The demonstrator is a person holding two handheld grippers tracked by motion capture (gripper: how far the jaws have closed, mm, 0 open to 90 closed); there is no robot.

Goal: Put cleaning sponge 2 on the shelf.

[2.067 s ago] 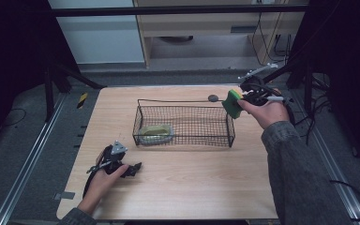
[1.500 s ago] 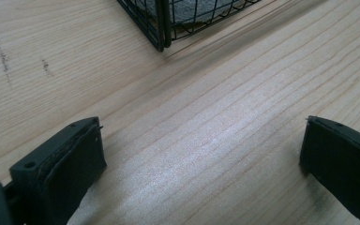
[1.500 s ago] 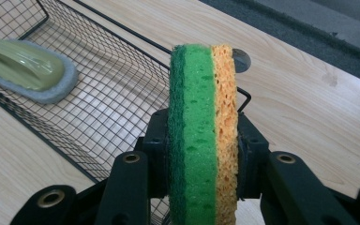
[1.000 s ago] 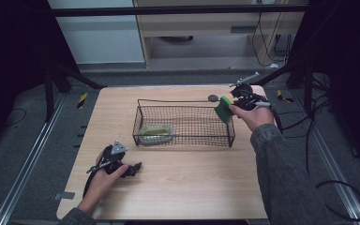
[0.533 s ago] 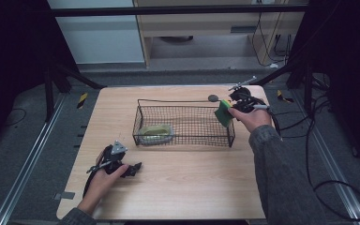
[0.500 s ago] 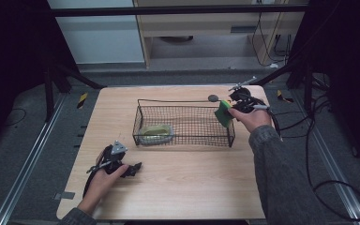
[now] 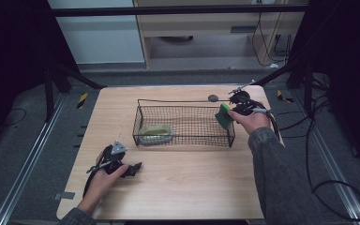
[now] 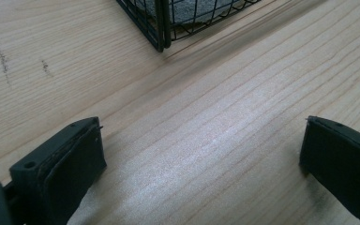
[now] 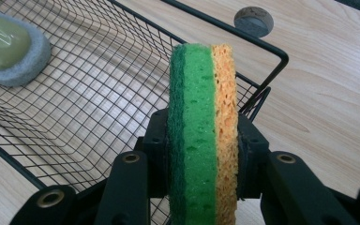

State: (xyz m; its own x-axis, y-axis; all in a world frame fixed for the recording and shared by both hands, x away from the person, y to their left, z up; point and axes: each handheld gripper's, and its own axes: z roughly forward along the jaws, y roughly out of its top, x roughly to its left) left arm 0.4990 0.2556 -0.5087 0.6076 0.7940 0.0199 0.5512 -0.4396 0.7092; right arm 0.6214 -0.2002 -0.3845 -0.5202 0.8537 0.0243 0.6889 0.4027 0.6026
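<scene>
My right gripper is shut on a green and orange sponge and holds it edge-up just over the right end of a black wire basket. In the right gripper view both pads clamp the sponge above the basket's corner. A grey-rimmed pad with a yellow-green top lies in the basket's left end. My left gripper rests low on the wooden table near the front left, open, with bare wood between its fingers.
A small dark round disc lies on the table behind the basket, also seen as a disc in the right gripper view. Cables trail off the table's right edge. The basket's near corner stands ahead of the left gripper.
My right gripper has carried the sponge leftward and down, from beyond the basket's right end to just over its right edge. The left hand has stayed put.
</scene>
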